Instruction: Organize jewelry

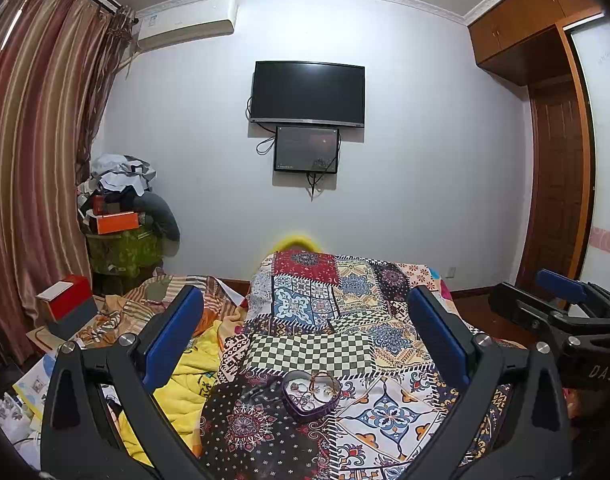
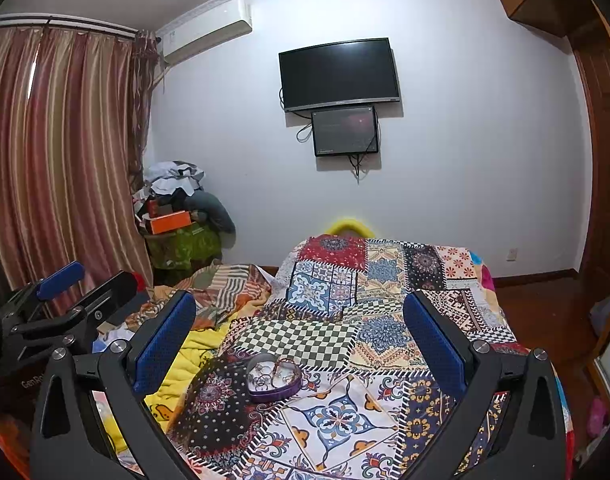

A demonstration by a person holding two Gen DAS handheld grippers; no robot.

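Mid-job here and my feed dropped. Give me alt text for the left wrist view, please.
The open left gripper hangs above a purple heart-shaped box of tangled jewelry, which sits on a patchwork quilt on a bed. The right gripper, also open and empty, shows at the right edge. On the far wall hangs a dark TV.

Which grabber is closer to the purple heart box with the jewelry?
Left, but only slightly. The heart-shaped box sits centered before the left gripper; it lies left of center before the right gripper.
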